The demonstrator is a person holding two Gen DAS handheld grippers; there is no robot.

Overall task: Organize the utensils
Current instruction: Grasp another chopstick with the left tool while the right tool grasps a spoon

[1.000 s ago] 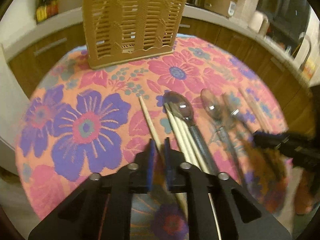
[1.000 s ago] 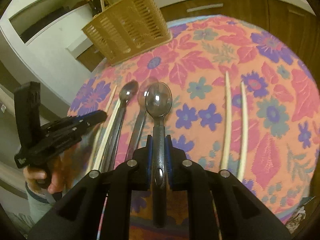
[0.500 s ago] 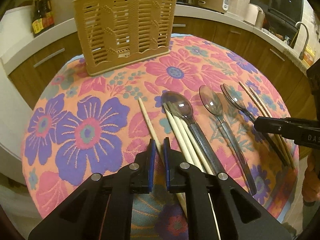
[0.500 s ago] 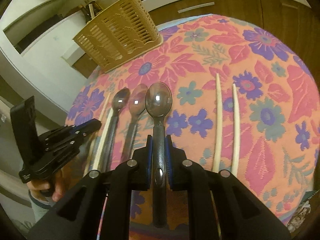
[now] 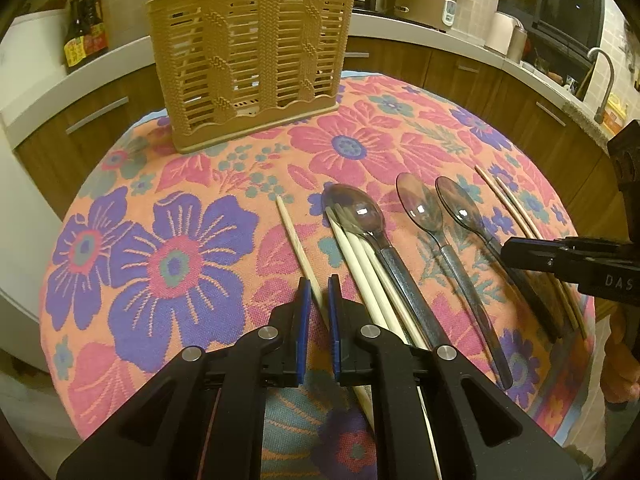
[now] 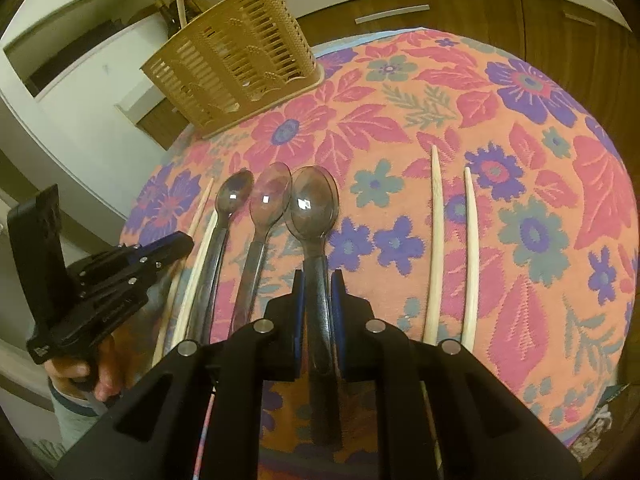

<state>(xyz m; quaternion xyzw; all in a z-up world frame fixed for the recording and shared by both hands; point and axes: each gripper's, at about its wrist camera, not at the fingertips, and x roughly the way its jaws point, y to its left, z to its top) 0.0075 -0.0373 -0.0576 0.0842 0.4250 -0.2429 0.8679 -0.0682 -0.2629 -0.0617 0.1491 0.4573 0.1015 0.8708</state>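
Note:
My left gripper (image 5: 318, 282) straddles a lone pale chopstick (image 5: 297, 240) lying on the floral tablecloth; its jaws stand narrowly apart around the stick. Several more chopsticks (image 5: 360, 264) lie beside a clear grey plastic spoon (image 5: 360, 216). My right gripper (image 6: 318, 278) has its jaws closed around the handle of the rightmost spoon (image 6: 312, 204), which lies on the cloth. Two other spoons (image 6: 270, 196) lie left of it. The tan slotted utensil basket (image 5: 248, 60) stands upright at the table's far side.
Two pale chopsticks (image 6: 452, 240) lie right of my right gripper. The round table's cloth (image 5: 168, 264) drops off close to the near edge. A counter with a pan, bottles and a rice cooker (image 5: 424, 0) runs behind the basket.
Both grippers have stayed on their utensils. The left view has steadied and drawn slightly closer. The right gripper has shifted a little, with the spoon still on the cloth.

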